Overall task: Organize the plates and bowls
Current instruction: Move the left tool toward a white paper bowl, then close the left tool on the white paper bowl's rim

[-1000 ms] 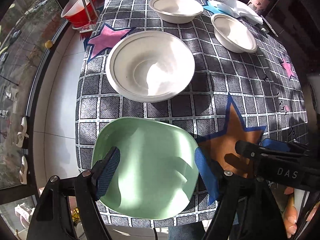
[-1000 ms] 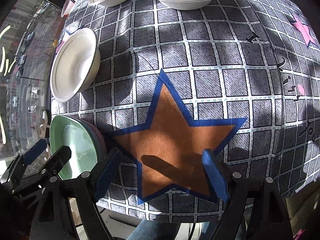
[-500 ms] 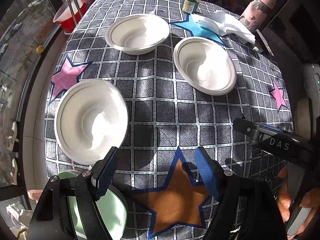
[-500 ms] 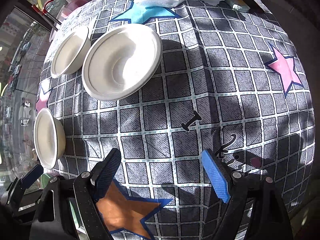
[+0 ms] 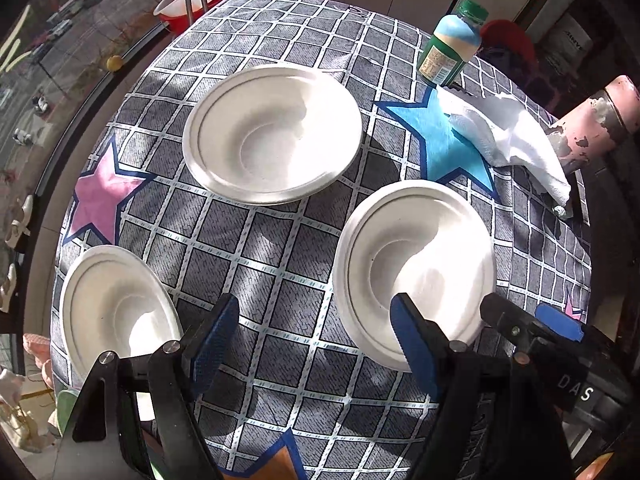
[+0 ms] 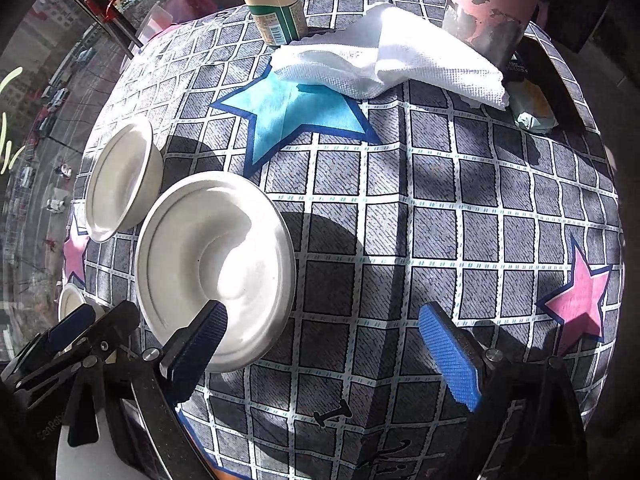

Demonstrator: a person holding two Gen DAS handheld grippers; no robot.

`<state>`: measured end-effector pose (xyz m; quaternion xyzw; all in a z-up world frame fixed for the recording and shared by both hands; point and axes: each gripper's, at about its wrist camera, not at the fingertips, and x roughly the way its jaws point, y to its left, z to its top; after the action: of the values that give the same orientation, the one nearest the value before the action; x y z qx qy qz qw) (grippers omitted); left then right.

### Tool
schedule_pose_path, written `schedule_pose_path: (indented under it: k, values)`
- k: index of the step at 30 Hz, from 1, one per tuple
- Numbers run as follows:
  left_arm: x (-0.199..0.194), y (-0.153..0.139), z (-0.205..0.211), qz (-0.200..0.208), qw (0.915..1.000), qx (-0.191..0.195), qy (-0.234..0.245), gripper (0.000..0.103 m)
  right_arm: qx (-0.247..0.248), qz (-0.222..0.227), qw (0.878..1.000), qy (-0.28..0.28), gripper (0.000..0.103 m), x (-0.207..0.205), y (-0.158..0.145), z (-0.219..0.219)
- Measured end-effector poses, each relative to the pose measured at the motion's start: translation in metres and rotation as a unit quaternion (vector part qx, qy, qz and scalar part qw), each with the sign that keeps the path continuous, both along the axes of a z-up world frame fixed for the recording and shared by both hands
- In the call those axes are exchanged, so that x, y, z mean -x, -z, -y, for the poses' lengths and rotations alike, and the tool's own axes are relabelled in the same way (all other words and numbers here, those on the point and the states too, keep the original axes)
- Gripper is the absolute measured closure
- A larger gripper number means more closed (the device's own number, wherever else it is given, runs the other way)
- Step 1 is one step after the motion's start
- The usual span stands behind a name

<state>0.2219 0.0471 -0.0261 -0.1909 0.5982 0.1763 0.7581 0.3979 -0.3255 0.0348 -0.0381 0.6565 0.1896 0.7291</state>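
Three white bowls stand apart on the checked tablecloth. In the left wrist view one bowl (image 5: 274,132) is at the back, one (image 5: 416,256) at the right and one (image 5: 114,308) at the front left. My left gripper (image 5: 312,340) is open and empty above the cloth, its right finger over the near rim of the right bowl. My right gripper (image 6: 332,344) is open and empty; its left finger is over the rim of the same bowl (image 6: 212,260). A sliver of the green plate (image 5: 66,400) shows at the lower left.
A green-capped bottle (image 5: 450,46), a white cloth (image 5: 508,140) and a worn pink flask (image 5: 592,120) stand at the far right. A red bowl (image 5: 188,4) sits beyond the far left edge. The table (image 6: 440,200) edge drops off at the left by a window.
Both grippers have moved forward over the table, away from the green plate and the orange star, toward the white bowls. Both stay open and empty.
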Motion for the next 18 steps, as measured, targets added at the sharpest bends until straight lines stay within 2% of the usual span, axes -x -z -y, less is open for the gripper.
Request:
schedule_pose_path:
  k: [7, 11, 18]
  values:
    - [-0.021, 0.022, 0.002, -0.023, 0.9996, -0.015, -0.004, 0.022, -0.012, -0.01, 1.0, -0.023, 0.006, -0.024, 0.007, -0.005]
    - [-0.03, 0.035, 0.003, -0.035, 0.9994, -0.009, -0.002, 0.022, -0.017, -0.012, 0.999, -0.034, 0.006, -0.036, 0.017, -0.02]
    - [-0.046, 0.046, 0.009, -0.044, 0.9986, -0.026, 0.016, 0.022, -0.025, -0.025, 0.997, -0.063, 0.006, -0.034, 0.035, -0.044]
